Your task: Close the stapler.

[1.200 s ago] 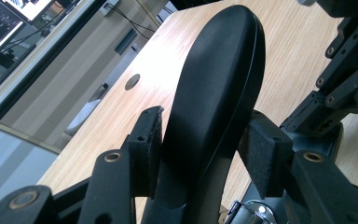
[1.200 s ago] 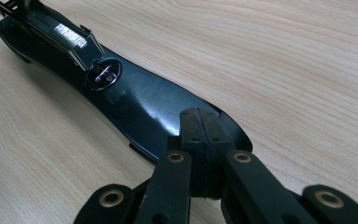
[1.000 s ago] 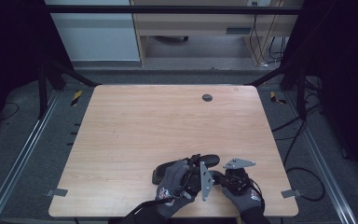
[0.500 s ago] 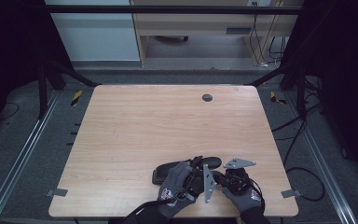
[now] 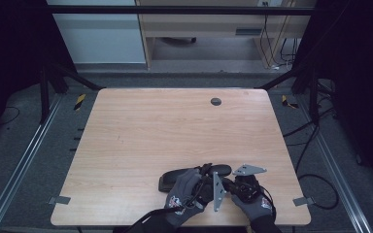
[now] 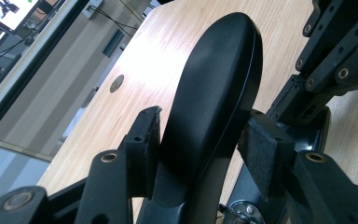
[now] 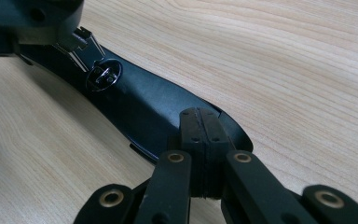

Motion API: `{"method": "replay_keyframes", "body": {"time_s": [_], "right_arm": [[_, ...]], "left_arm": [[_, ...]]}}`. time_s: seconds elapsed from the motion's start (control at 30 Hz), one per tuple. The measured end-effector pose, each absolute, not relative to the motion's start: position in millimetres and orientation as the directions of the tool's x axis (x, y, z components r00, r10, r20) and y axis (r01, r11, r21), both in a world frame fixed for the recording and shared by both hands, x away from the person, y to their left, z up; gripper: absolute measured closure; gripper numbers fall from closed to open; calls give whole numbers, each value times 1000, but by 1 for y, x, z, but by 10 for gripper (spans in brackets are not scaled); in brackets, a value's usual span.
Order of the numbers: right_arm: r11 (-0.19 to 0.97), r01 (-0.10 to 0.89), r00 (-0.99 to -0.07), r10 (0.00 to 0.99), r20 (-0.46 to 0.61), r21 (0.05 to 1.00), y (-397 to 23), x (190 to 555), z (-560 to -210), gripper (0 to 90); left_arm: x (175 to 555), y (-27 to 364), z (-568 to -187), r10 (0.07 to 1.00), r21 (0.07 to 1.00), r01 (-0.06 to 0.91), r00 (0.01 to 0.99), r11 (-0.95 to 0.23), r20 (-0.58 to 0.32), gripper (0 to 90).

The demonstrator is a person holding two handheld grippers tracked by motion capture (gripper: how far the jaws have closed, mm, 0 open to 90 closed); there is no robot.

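A black stapler [image 5: 175, 177] lies near the table's front edge. In the left gripper view its curved top arm [image 6: 214, 93] rises between the jaws, and my left gripper [image 6: 200, 140] is shut on it with both pads [image 6: 144, 140] against its sides. My left gripper [image 5: 206, 171] is held by a gloved hand and points away from the person. My right gripper [image 7: 200, 123] is shut, pad against pad, with its tips on the flat black end of the stapler [image 7: 158, 107]. A metal spring piece [image 7: 105, 74] shows farther along. My right gripper [image 5: 227, 183] sits just right of the left one.
The wooden table [image 5: 175, 126] has a round cable hole [image 5: 215, 101] at the back. Rails and cables run along the floor on both sides. The table's front edge is close below both hands.
The left hand has shifted very slightly around the stapler. The right hand and the stapler stay where they were.
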State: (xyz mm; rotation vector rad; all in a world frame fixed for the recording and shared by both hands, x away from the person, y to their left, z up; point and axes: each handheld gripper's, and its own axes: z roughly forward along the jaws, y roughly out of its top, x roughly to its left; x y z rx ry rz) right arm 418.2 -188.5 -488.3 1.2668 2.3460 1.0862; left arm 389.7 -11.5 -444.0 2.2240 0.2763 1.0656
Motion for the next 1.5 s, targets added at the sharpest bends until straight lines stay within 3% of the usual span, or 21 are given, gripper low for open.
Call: {"method": "replay_keyframes", "body": {"time_s": [0.97,1.23,1.5], "right_arm": [[346,608,-589,800,113,715,-189,416,-487,860],[312,616,-556,823,117,723,-196,415,-484,822],[261,623,-504,855,122,738,-208,418,-482,778]], "left_arm": [[391,-15,-455,398,622,-106,683,-776,612,455],[390,-12,-450,394,664,-135,713,-735,581,352],[386,-6,-441,408,708,-110,751,-698,519,319]]}}
